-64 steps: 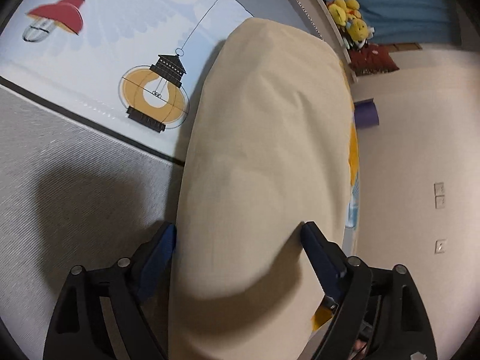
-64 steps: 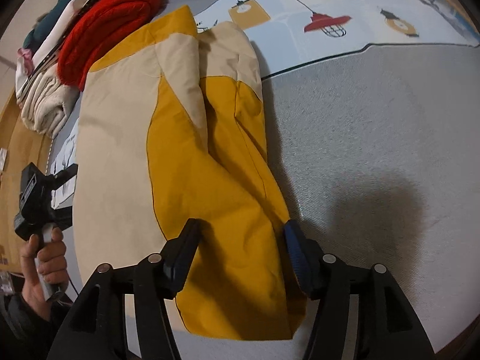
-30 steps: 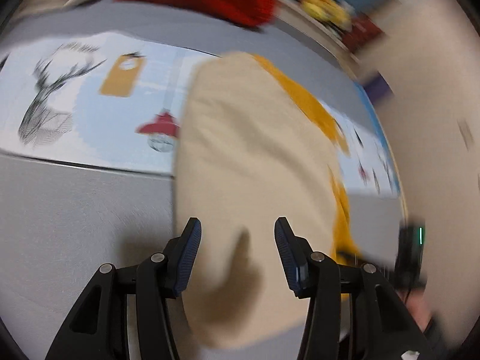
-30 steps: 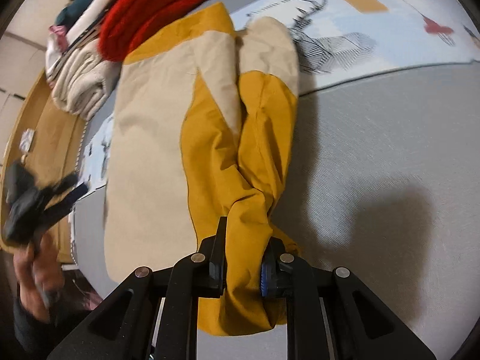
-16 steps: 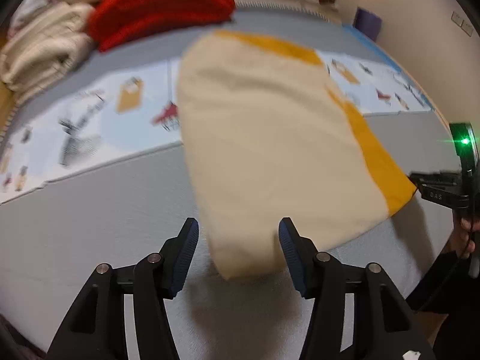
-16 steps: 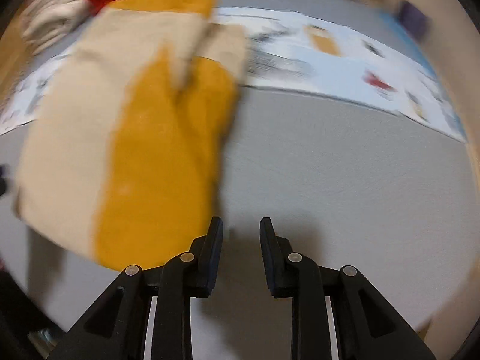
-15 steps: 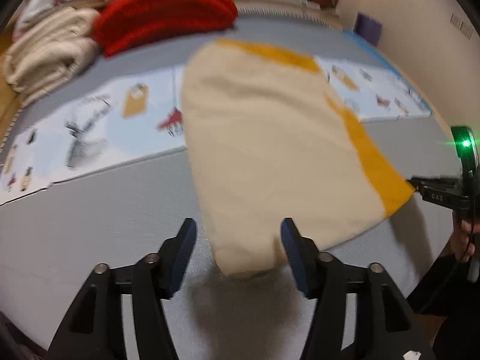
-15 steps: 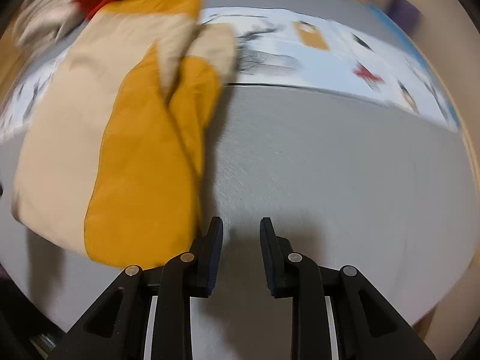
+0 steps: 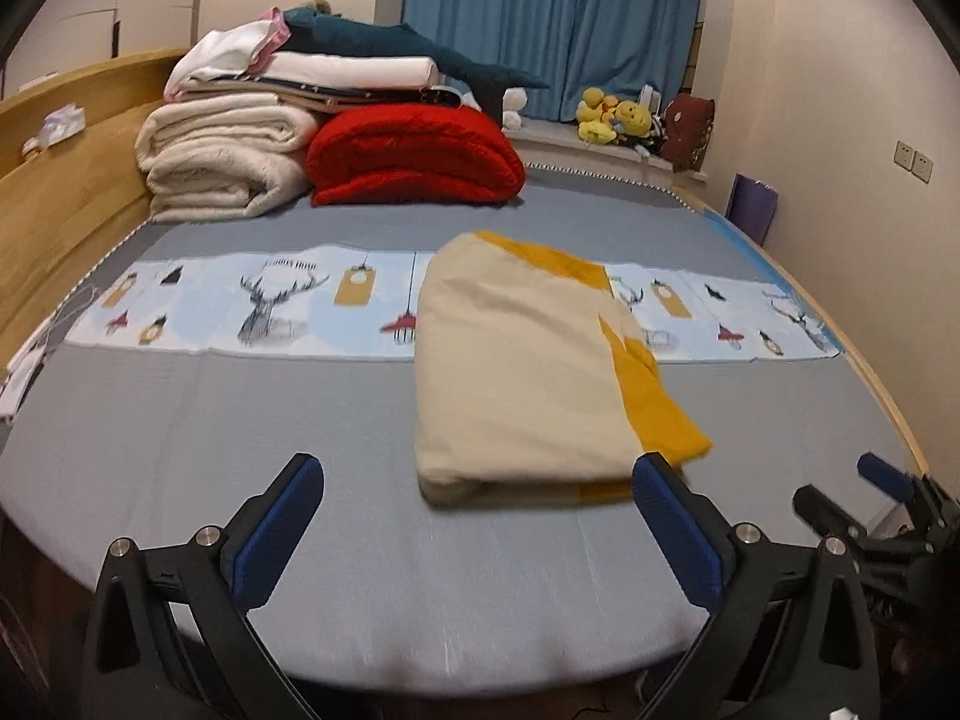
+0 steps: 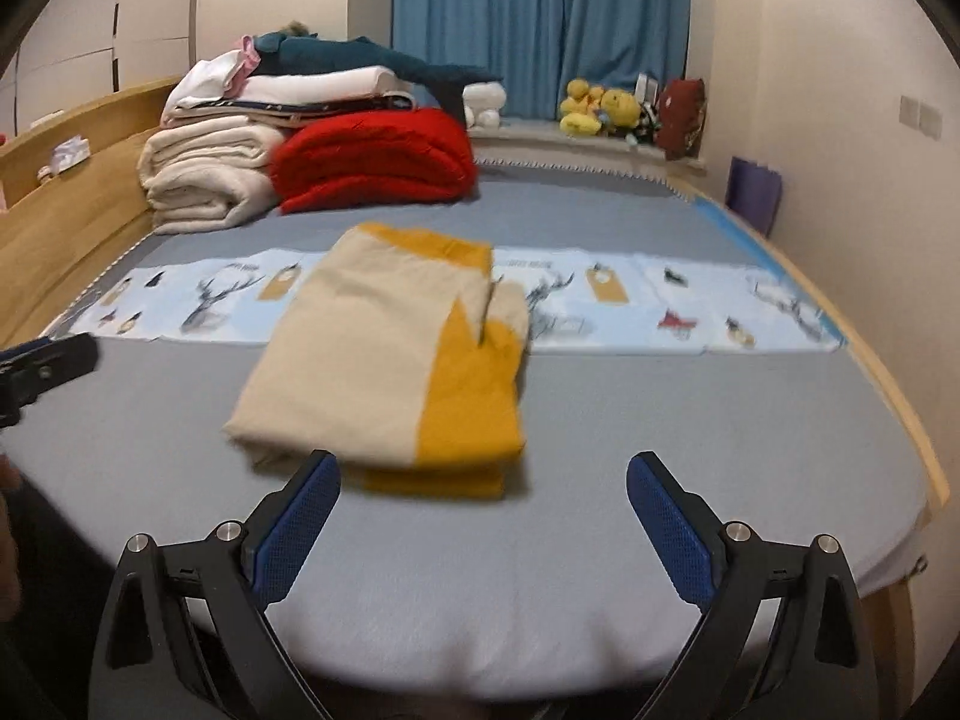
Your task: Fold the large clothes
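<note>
**Folded garment on the bed, both grippers spread and empty**

Lying flat on the grey bed cover (image 9: 180, 396) is the cream and mustard garment (image 9: 516, 372), folded into a thick rectangle with its far edge over the printed blue strip (image 9: 270, 306) that crosses the bed. In the left wrist view it sits at about 12 o'clock from the left gripper (image 9: 480, 516), just beyond the fingertips and apart from them; its mustard side runs toward 2 o'clock. In the right wrist view the garment (image 10: 384, 360) lies toward 11 o'clock of the right gripper (image 10: 483, 510), its near edge close to the left blue pad (image 10: 300, 510), though whether pad and cloth touch cannot be told.

Both grippers have just been opening and now stand spread wide, with nothing between the jaws of either.

At the head of the bed, toward 11 o'clock, a red blanket (image 9: 414, 150) lies beside rolled cream blankets (image 9: 222, 162), with folded linens stacked above. A blue curtain (image 9: 552, 24) hangs behind, and yellow soft toys (image 9: 612, 120) sit on the ledge at about 1 o'clock.
</note>
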Demonstrator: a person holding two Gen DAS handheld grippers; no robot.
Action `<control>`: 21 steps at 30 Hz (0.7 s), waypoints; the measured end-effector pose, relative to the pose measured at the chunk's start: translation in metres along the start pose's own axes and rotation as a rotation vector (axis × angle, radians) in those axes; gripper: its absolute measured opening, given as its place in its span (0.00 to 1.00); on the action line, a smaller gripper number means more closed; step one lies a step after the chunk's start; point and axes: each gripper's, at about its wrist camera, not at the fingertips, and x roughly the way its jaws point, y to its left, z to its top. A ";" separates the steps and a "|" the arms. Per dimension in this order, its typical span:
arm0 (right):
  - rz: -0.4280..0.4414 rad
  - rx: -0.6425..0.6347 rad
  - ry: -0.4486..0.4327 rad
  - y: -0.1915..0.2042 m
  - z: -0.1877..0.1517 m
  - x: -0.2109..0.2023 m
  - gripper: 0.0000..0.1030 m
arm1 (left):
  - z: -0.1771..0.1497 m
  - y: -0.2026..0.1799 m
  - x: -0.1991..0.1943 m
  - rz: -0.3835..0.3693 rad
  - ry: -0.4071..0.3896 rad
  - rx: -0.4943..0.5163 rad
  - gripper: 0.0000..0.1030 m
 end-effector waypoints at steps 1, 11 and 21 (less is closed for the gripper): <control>0.019 0.011 0.007 0.004 -0.005 -0.005 0.94 | -0.007 -0.003 -0.001 -0.003 0.008 -0.010 0.99; 0.043 -0.002 0.011 0.013 -0.014 0.007 0.94 | -0.037 -0.016 0.025 -0.010 0.072 -0.003 0.99; 0.040 0.002 0.027 0.017 -0.008 0.029 0.94 | -0.037 -0.018 0.039 -0.013 0.078 -0.018 0.99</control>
